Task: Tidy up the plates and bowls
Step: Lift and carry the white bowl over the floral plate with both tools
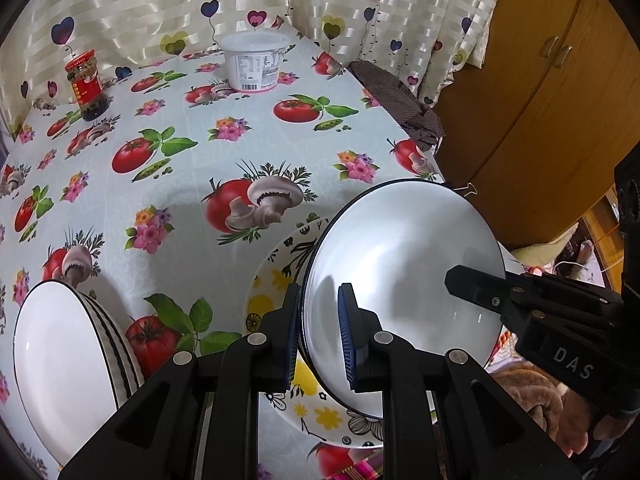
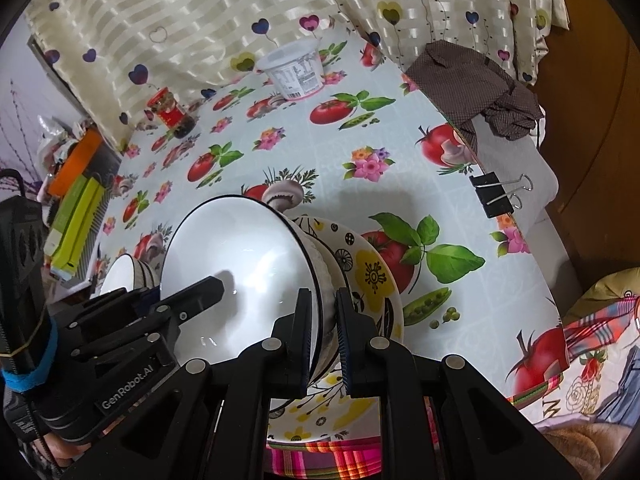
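- The left tongs [image 1: 319,334] are clamped shut on the rim of a white glazed bowl with a thin dark rim line [image 1: 404,264], one blue pad inside, one outside;
- The right tongs [image 2: 323,338] pinch the opposite rim of the same bowl, closed on it;
- The bowl tilts over a white round plate with yellow flowers and black line drawings [image 2: 372,276], at the counter's [image 1: 192,184] six o'clock edge;
- A second white bowl with dark side stripes [image 1: 60,360] sits at eight o'clock;
- A white plastic tub [image 1: 256,62] stands at twelve; a red-labelled glass jar [image 1: 86,84] at ten.
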Tool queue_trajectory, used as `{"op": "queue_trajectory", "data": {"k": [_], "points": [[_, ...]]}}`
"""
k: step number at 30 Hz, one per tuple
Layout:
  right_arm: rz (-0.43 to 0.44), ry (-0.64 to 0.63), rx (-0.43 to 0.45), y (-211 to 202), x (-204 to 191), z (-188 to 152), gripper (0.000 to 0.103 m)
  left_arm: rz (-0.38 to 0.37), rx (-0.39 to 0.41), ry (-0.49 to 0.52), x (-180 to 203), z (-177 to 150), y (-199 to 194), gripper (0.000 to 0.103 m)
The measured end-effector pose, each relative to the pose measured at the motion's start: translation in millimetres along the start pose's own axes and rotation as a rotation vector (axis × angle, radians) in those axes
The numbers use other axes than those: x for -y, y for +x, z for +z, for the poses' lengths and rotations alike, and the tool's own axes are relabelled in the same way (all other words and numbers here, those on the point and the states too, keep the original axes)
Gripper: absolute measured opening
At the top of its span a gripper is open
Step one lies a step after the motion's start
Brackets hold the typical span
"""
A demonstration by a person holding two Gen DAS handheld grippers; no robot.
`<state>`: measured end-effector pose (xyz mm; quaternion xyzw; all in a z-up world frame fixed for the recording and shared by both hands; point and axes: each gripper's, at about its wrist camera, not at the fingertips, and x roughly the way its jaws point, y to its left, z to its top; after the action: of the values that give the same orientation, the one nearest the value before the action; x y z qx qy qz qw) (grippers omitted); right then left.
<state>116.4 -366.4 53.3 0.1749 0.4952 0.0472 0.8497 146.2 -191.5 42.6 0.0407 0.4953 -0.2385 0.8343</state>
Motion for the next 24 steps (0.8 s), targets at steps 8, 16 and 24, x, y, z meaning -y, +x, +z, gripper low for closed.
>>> {"op": "queue_trajectory", "data": {"k": [8, 16, 24], "points": [[-0.01, -0.031, -0.003, 8.3, -3.0, 0.2, 0.014, 0.041, 0.007, 0.015, 0.1, 2.1, 2.4, 0.018], [-0.004, -0.024, 0.007, 9.2, -1.9, 2.7, 0.015, 0.049, 0.011, 0.02, 0.4, 1.5, 3.6, 0.018], [0.0, -0.02, 0.012, 9.5, -0.5, 2.9, 0.015, 0.046, 0.016, 0.018, 0.5, 1.8, 4.4, 0.02]]}}
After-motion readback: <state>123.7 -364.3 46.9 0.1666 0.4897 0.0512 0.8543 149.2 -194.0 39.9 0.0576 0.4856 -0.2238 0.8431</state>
